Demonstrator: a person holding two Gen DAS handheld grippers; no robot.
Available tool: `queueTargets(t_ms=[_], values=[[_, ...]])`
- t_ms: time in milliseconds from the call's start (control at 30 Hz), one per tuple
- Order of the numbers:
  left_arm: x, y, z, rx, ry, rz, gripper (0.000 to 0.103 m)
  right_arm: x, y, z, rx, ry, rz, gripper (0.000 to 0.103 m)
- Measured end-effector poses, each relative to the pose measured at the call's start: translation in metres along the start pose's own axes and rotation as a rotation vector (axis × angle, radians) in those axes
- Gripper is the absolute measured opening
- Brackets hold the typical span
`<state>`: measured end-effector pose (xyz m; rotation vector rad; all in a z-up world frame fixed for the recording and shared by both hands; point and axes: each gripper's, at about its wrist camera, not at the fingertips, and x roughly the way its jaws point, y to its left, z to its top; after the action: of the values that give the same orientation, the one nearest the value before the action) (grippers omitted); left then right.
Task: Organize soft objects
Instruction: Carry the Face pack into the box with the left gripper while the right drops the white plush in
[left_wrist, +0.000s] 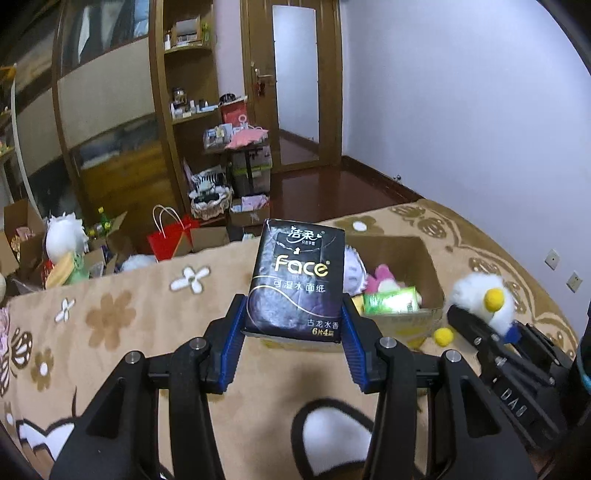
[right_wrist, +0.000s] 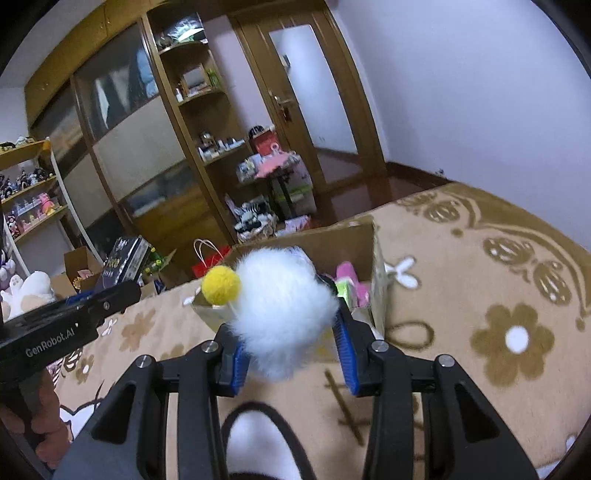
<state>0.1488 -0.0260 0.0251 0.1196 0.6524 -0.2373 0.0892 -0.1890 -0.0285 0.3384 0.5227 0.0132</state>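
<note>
Awaiting boxing: black Face tissue pack (left_wrist: 297, 284), light, squashy, slick-wrapped, clamped low across its sides by left gripper (left_wrist: 293, 328); white fluffy pompom toy (right_wrist: 280, 314), featherlight, compressible, pinched mid-body by right gripper (right_wrist: 291, 332), both just before the cardboard box (left_wrist: 424, 258) on the bed

Pale lilac walls (left_wrist: 461, 92), dark glossy wood floor (left_wrist: 325, 184). Brown wooden door (left_wrist: 295, 74) with frosted glass panel beside tall curved wooden shelving (right_wrist: 192, 99). Beige flower-patterned carpet (right_wrist: 480, 295) in foreground.
</note>
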Motion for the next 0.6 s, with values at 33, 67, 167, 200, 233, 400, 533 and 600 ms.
queueTargets(t_ms=[33,67,167,200,233,400,533,600], values=[[0.001,-0.001,0.003,-0.001,-0.005,0.002,0.047,0.002,0.002,0.003,-0.01,0.0,-0.001,0.043],[0.003,0.0,0.006,-0.002,-0.008,0.005,0.047,0.005,0.004,0.006,-0.02,-0.002,-0.002,0.043],[0.011,-0.001,0.015,0.001,-0.015,0.011,0.047,0.012,0.009,0.013,-0.031,-0.008,0.007,0.043],[0.013,0.0,0.018,0.006,-0.015,0.013,0.047,0.014,0.01,0.015,-0.035,-0.009,0.008,0.043],[0.017,0.0,0.021,0.012,-0.018,0.016,0.047,0.017,0.01,0.017,-0.041,-0.009,0.008,0.043],[0.036,-0.001,0.032,0.028,-0.026,0.027,0.047,0.033,0.007,0.031,-0.044,-0.014,0.002,0.043],[0.058,0.001,0.037,0.021,-0.018,0.022,0.047,0.045,0.002,0.035,-0.059,-0.013,-0.007,0.043],[0.072,0.0,0.038,0.035,-0.015,0.023,0.047,0.054,-0.001,0.037,-0.069,-0.003,-0.013,0.043]])
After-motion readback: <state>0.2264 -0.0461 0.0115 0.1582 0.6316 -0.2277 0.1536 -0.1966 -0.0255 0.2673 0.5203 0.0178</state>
